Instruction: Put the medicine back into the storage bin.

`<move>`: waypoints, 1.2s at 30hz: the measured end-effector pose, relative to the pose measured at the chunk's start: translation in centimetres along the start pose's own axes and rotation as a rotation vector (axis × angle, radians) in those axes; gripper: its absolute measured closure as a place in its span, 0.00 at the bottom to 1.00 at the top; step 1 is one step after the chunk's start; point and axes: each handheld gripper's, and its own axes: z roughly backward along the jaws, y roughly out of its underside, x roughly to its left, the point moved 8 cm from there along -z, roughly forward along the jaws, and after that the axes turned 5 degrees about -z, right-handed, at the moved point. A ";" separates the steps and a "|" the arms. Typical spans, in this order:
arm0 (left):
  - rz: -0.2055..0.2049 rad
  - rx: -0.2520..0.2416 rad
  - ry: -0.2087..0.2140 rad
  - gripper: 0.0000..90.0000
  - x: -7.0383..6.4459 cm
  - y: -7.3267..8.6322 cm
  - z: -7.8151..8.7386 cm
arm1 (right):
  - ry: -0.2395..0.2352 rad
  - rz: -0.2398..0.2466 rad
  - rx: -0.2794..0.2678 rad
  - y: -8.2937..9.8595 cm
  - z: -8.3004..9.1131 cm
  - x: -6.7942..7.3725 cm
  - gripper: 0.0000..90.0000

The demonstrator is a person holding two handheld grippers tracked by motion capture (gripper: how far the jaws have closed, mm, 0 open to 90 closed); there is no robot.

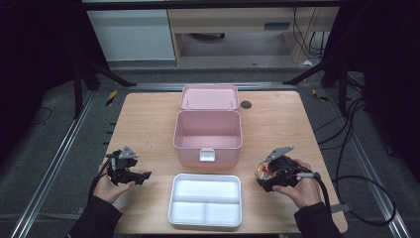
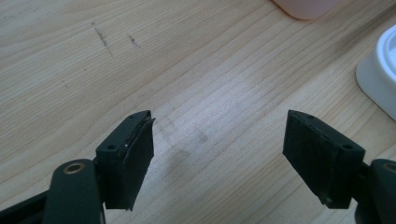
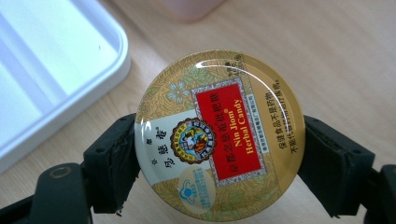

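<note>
Your right tongs (image 3: 219, 154) pinch the round candy tin (image 3: 219, 133) by its rim, face up, probably lifted, near the worktop's (image 1: 277, 124) right front corner. Left tongs (image 2: 219, 158) spread, empty, ready.

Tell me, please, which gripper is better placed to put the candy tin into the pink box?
The right gripper: it already holds the candy tin. The left gripper is open and empty.

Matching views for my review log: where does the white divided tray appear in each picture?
High view: white divided tray at bottom centre, near the table's front edge.
Left gripper view: its rim at the right edge.
Right gripper view: upper left.
Shared landmark: the pink box, just beyond the tray in all three.
</note>
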 end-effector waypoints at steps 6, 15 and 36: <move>-0.002 0.000 0.001 0.27 -0.1 0.1 0.0 | 0.020 -0.005 -0.070 -2.4 2.0 -1.0 0.23; -0.003 0.007 0.002 0.27 -0.1 0.2 -0.2 | 0.039 -0.005 -0.142 -5.9 4.1 -2.2 0.23; -0.012 0.019 0.002 0.27 -0.1 0.5 -0.6 | 0.026 0.053 -0.236 -15.5 5.3 -2.3 0.23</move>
